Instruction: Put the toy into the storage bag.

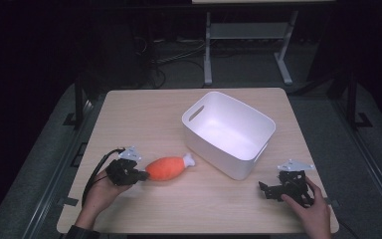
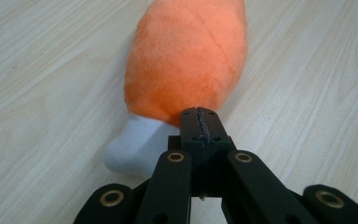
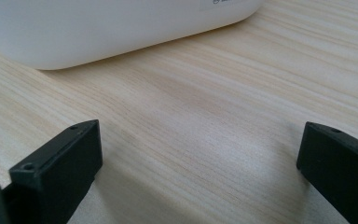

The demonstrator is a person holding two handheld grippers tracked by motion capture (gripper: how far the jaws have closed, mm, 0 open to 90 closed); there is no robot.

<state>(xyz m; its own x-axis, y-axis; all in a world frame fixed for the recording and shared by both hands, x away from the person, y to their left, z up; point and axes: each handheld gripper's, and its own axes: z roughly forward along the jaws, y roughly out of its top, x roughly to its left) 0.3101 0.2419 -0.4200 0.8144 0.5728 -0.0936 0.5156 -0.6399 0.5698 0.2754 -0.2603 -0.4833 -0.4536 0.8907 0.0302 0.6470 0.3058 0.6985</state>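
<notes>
A: Where do we have the orange plush drumstick (image 1: 168, 168)?

B: Lying flat on the table (image 1: 144, 114), near the front edge at about 7 o'clock from the table's middle. Its white bone end points toward 2 o'clock, at the white bin (image 1: 228, 133), which sits just beyond it toward 1 o'clock.

A: And our left gripper (image 1: 140, 175)?

B: At the toy's 9 o'clock end, jaws pressed fully together with the tips against the plush. Whether a fold of fabric is pinched between them, we cannot tell. We judge the approach along the toy's long axis, low to the table, makes sense for dragging or lifting it toward the bin.

A: What does the left gripper view add?

B: Close up, the drumstick (image 2: 186, 56) fills the space ahead of the joined tips, and a white part pokes out low at 8 o'clock. The high view hides that contact behind the gripper body.

A: The right gripper (image 1: 264, 189)?

B: Parked at the table's 4 o'clock, resting in the hand. The right gripper view shows the jaws spread wide on bare wood, gripping nothing, with the bin wall (image 3: 98, 28) at 12 o'clock. We read it as waiting clear.
</notes>
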